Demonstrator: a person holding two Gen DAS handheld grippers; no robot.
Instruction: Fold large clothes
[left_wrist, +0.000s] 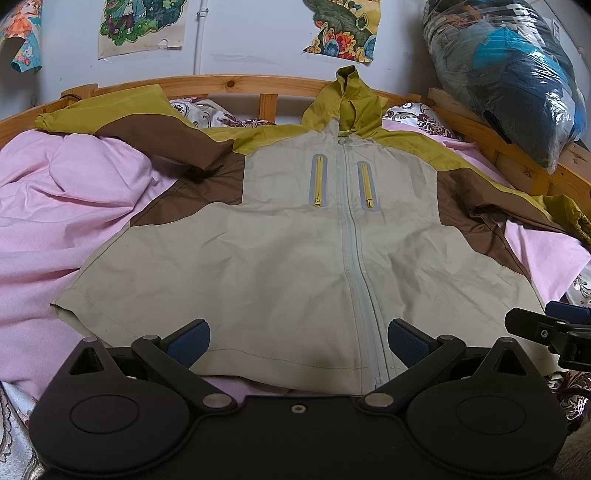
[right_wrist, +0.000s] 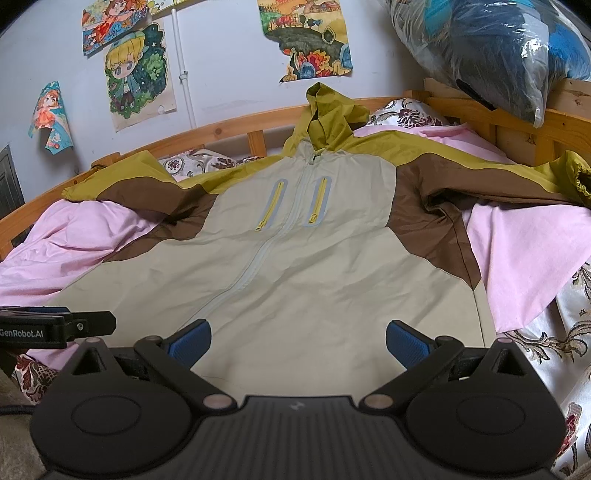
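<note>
The left gripper (left_wrist: 298, 341) hangs just above the jacket's (left_wrist: 295, 258) hem, its blue-padded fingers (left_wrist: 190, 341) spread wide apart and holding nothing; between them lie beige cloth and the bottom of the grey zip (left_wrist: 354, 251). The right gripper (right_wrist: 297, 341) sits the same way, fingers (right_wrist: 406, 343) wide apart and empty over the hem further toward the jacket's right edge. Each shows at the border of the other's view: the right one as a black arm at the right edge of the left wrist view, the left one as a black bar with white lettering at the left edge of the right wrist view. The jacket lies face up and zipped, spread flat on a pink sheet (left_wrist: 55, 221) over the bed, hem toward the cameras and hood (left_wrist: 351, 99) away, propped against the wooden bed rail (left_wrist: 229, 83). Its body is beige with two short yellow chest zips (left_wrist: 319, 181) either side of the main zip; brown panels run from the sides into the sleeves, and olive-yellow covers the shoulders and hood. Both sleeves (right_wrist: 140, 184) stretch outward, one toward the left rail and the other (right_wrist: 517, 173) to the right with its gathered cuff near the rail. Floral pillows (right_wrist: 402, 110) show behind the hood. A clear bag of dark and blue clothes (right_wrist: 498, 48) rests on the rail at the upper right. Cartoon drawings (right_wrist: 136, 74) are stuck to the pale wall behind the bed.
</note>
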